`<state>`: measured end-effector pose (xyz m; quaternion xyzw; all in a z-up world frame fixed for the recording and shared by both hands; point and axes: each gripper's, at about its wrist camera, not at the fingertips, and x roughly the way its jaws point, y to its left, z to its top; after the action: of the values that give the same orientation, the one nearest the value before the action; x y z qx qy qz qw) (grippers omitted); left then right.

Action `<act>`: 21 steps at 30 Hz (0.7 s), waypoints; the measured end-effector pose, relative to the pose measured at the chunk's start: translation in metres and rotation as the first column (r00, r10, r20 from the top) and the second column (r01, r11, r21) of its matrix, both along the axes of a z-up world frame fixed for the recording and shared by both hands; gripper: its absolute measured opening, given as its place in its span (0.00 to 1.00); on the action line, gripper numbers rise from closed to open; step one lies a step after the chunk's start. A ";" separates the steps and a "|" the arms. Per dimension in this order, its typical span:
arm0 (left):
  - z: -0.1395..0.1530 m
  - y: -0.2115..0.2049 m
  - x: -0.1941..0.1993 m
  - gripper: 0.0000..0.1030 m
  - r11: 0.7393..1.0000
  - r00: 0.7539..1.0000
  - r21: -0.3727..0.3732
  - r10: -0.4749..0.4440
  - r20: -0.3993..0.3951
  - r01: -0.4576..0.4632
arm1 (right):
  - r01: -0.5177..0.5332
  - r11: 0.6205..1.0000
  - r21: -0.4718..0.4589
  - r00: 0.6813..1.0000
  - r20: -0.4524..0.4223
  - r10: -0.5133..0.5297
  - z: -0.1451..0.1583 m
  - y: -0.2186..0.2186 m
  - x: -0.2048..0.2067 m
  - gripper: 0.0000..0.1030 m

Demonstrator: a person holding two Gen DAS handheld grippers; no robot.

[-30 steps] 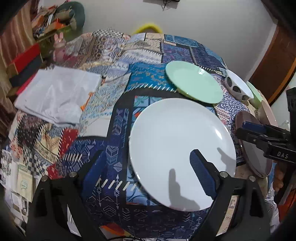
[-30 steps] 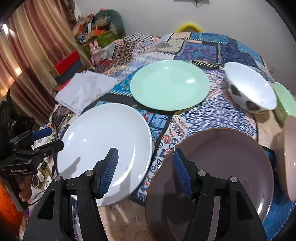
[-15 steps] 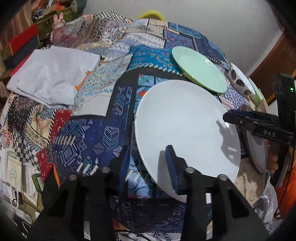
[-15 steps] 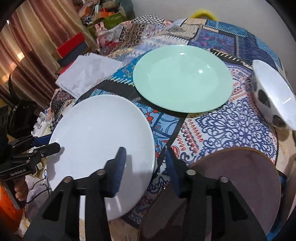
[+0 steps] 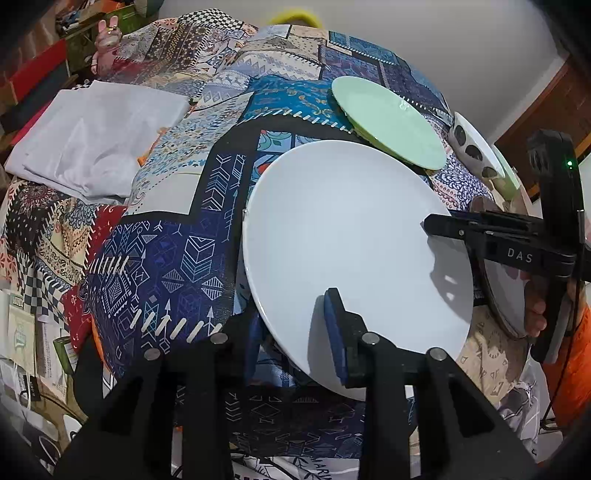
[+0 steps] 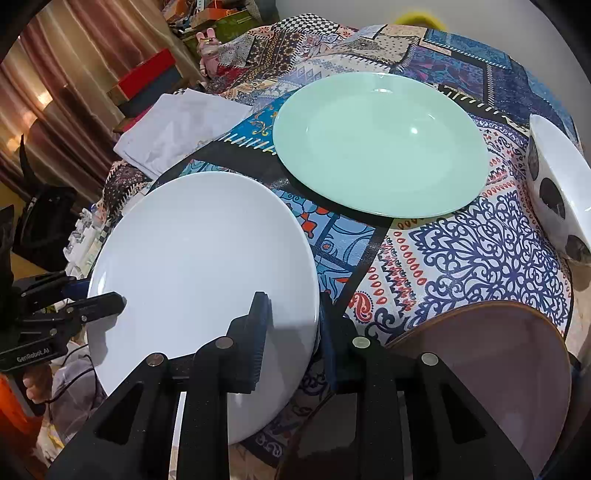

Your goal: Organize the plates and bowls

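A folded white cloth (image 5: 92, 136) lies on the patchwork tablecloth (image 5: 166, 251) — pink bunny figure (image 5: 107, 33) behind.

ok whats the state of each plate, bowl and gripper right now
white plate: flat, gripped at opposite rims
left gripper: shut on white plate's rim
right gripper: shut on white plate's rim
green plate: flat on the cloth, untouched
brown plate: beside the right gripper, untouched
spotted bowl: tilted, empty

Under my claws is a surface covered by a patchwork cloth (image 6: 480, 243). On it I see a mint-green plate (image 6: 380, 144), a brown plate (image 6: 491, 373), a spotted white bowl (image 6: 557, 192) at the right edge, and a folded white cloth (image 5: 96, 136) far left.
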<state>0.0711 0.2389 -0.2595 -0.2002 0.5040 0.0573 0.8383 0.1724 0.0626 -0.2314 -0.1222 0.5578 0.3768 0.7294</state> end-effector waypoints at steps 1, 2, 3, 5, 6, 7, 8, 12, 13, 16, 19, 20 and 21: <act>0.000 -0.001 0.000 0.31 1.000 1.000 0.005 0.001 0.000 -0.001 | 0.005 1.000 0.001 1.000 -0.001 -0.005 0.000 0.000 0.000 0.23; 0.001 -0.002 0.000 0.31 1.000 1.000 0.013 0.001 -0.002 -0.001 | 0.016 1.000 0.004 1.000 -0.002 -0.016 0.001 -0.001 0.001 0.22; 0.002 -0.002 0.001 0.31 1.000 1.000 0.019 0.001 -0.004 0.000 | 0.023 1.000 0.006 1.000 -0.002 -0.023 0.001 -0.001 0.001 0.22; 0.004 -0.004 0.001 0.32 0.999 1.000 0.035 -0.002 -0.007 0.003 | 0.033 0.999 0.008 0.999 0.003 -0.033 0.002 -0.001 0.000 0.22; 0.004 -0.005 0.002 0.31 0.999 1.000 0.037 -0.003 -0.008 0.003 | 0.039 0.999 0.009 0.999 0.008 -0.039 0.002 -0.001 0.000 0.22; 0.005 -0.005 0.002 0.31 0.999 1.000 0.038 -0.003 -0.009 0.004 | 0.043 0.999 0.011 0.999 0.010 -0.043 0.003 -0.003 -0.001 0.22; 0.005 -0.005 0.003 0.32 0.999 1.000 0.041 -0.004 -0.010 0.005 | 0.048 0.999 0.013 0.999 0.012 -0.048 0.003 -0.004 -0.001 0.21; 0.007 -0.006 0.004 0.31 0.999 1.000 0.052 -0.002 -0.007 0.002 | 0.062 0.998 0.023 0.998 0.021 -0.062 0.007 -0.007 -0.002 0.21; 0.008 -0.006 0.005 0.31 0.999 1.000 0.054 0.001 -0.006 -0.001 | 0.064 0.998 0.028 0.998 0.021 -0.065 0.008 -0.007 -0.002 0.21; 0.012 -0.005 0.006 0.31 0.998 1.000 0.061 0.008 0.004 -0.009 | 0.073 0.996 0.044 0.997 0.027 -0.074 0.014 -0.011 0.000 0.21; 0.017 -0.004 0.007 0.31 0.998 1.000 0.069 0.012 0.015 -0.013 | 0.078 0.995 0.056 0.996 0.038 -0.080 0.019 -0.011 -0.001 0.21; 0.018 -0.004 0.007 0.31 0.997 1.000 0.071 0.012 0.017 -0.013 | 0.079 0.995 0.059 0.996 0.041 -0.082 0.021 -0.012 -0.001 0.21; 0.020 -0.004 0.008 0.31 0.997 1.000 0.072 0.011 0.020 -0.013 | 0.083 0.995 0.064 0.995 0.043 -0.086 0.023 -0.012 0.000 0.21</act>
<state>0.0793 0.2348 -0.2396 -0.1734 0.4922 0.0786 0.8494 0.1720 0.0503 -0.2087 -0.0846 0.5336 0.3598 0.7607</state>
